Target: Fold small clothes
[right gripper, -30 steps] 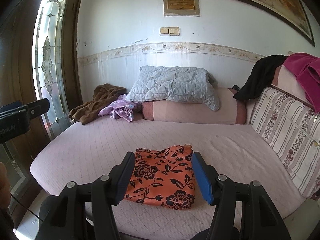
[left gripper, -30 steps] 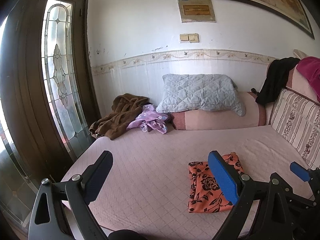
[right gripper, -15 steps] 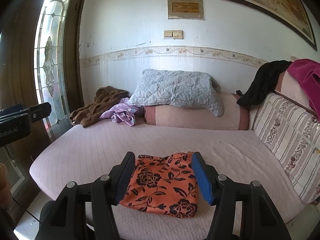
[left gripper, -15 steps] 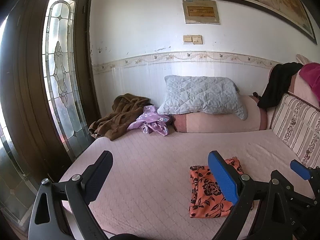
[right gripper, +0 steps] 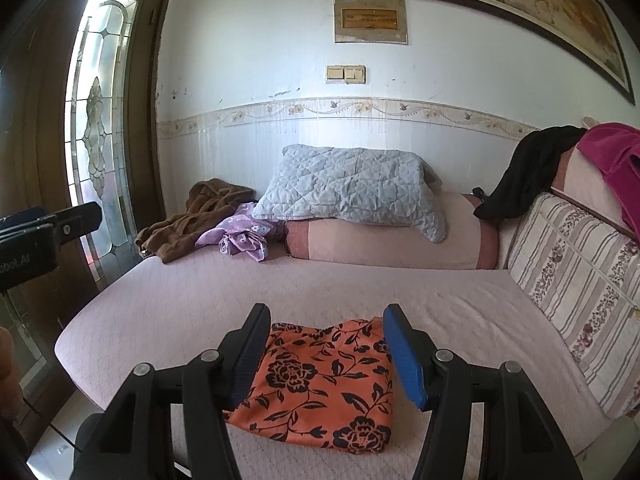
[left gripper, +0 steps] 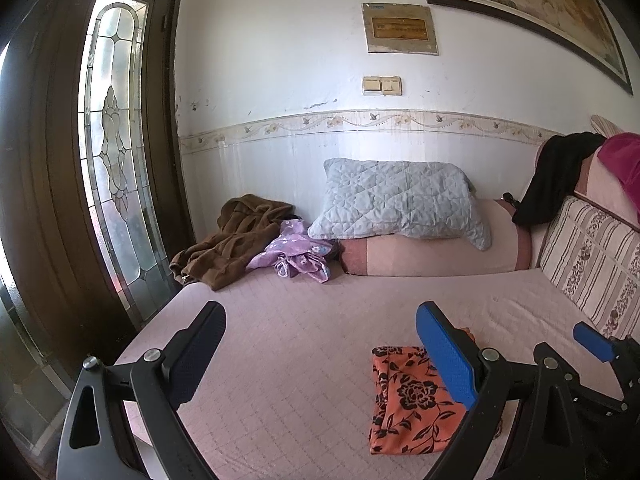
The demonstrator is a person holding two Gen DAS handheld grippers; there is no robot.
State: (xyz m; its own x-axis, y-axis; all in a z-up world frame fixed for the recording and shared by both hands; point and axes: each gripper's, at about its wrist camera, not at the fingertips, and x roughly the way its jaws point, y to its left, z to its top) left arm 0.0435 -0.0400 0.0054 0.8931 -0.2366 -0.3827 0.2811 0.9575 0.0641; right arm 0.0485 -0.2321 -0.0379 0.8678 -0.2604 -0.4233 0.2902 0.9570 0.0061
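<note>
- The folded orange floral cloth (right gripper: 320,380) is lying flat on the pink quilted bed (right gripper: 168,312), near its front edge.
- The right gripper (right gripper: 326,354) is hovering above that cloth with its jaws standing apart, grasping nothing; its pads are framing the cloth without pressing on it.
- The left gripper (left gripper: 320,356) is hanging over bare bedcover to the left of the cloth, jaws wide and released, with nothing between them.
- A purple garment (left gripper: 296,254) is lying crumpled at the far side of the bed, just beside a brown garment (left gripper: 236,236) heaped in the corner by the door.
- A grey quilted pillow (left gripper: 400,204) is resting on a pink bolster (left gripper: 432,256) against the wall.
- A black garment (right gripper: 524,176) and a magenta one (right gripper: 612,156) are draping over the striped backrest on the right.
</note>
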